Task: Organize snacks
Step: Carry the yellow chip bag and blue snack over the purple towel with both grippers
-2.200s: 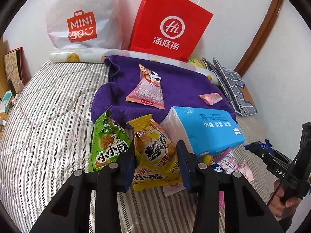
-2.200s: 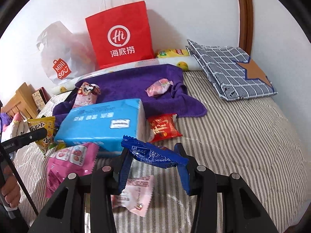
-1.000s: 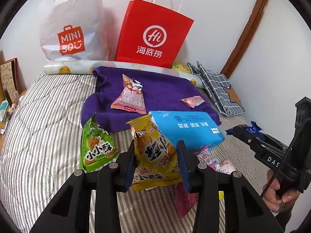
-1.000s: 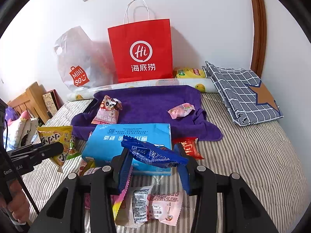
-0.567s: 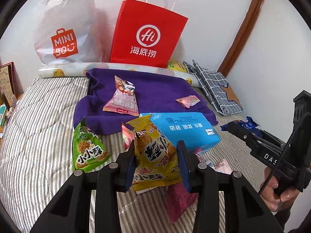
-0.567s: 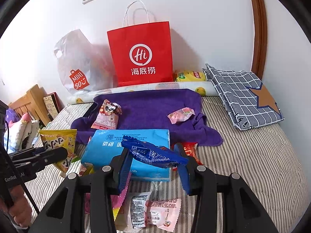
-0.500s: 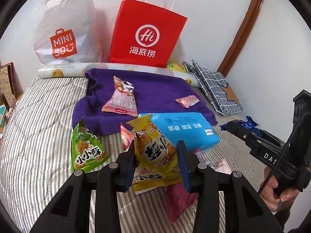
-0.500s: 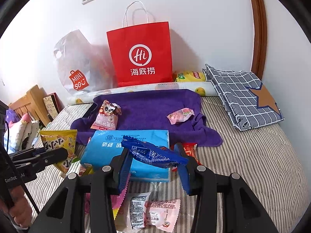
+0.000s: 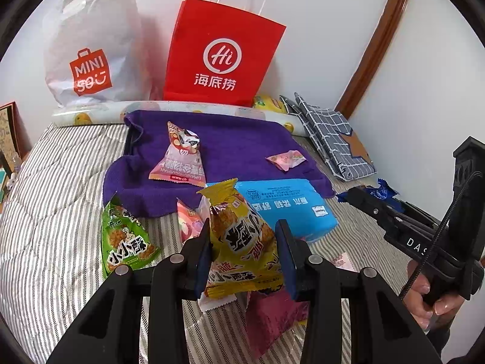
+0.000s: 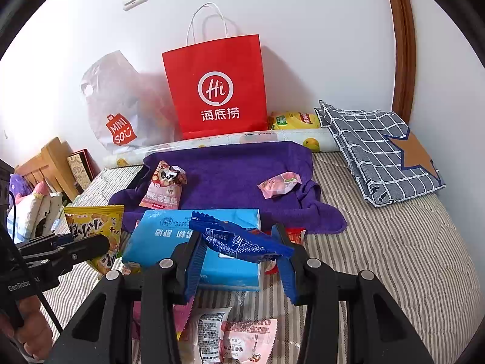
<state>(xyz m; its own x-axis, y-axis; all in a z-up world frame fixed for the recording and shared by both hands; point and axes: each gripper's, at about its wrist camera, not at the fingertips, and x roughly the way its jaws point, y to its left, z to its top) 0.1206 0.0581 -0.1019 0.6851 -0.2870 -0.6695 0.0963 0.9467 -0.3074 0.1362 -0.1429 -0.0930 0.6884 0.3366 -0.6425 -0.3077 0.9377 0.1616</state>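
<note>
My left gripper point(image 9: 244, 257) is shut on a yellow snack bag point(image 9: 242, 242) and holds it above the striped bed. My right gripper point(image 10: 239, 257) is shut on a blue snack wrapper point(image 10: 239, 241), which lies across its jaws. In the left wrist view the right gripper point(image 9: 357, 195) shows at the right with the blue wrapper point(image 9: 383, 192). A purple towel point(image 9: 239, 148) lies further back with a pink panda snack bag point(image 9: 180, 159) and a small pink candy packet point(image 9: 286, 159) on it. A green snack bag point(image 9: 127, 241) lies on the bed at the left.
A blue tissue pack point(image 10: 194, 242) lies in front of the towel, with pink packets point(image 10: 248, 341) on the bed below my right gripper. A red paper bag point(image 9: 222, 56) and a white plastic bag point(image 9: 91, 48) stand against the wall. A checked cloth point(image 10: 379, 151) lies at the right.
Both grippers have kept their snacks and stayed almost still. The left view has drifted slightly, so the green bag sits a little further left.
</note>
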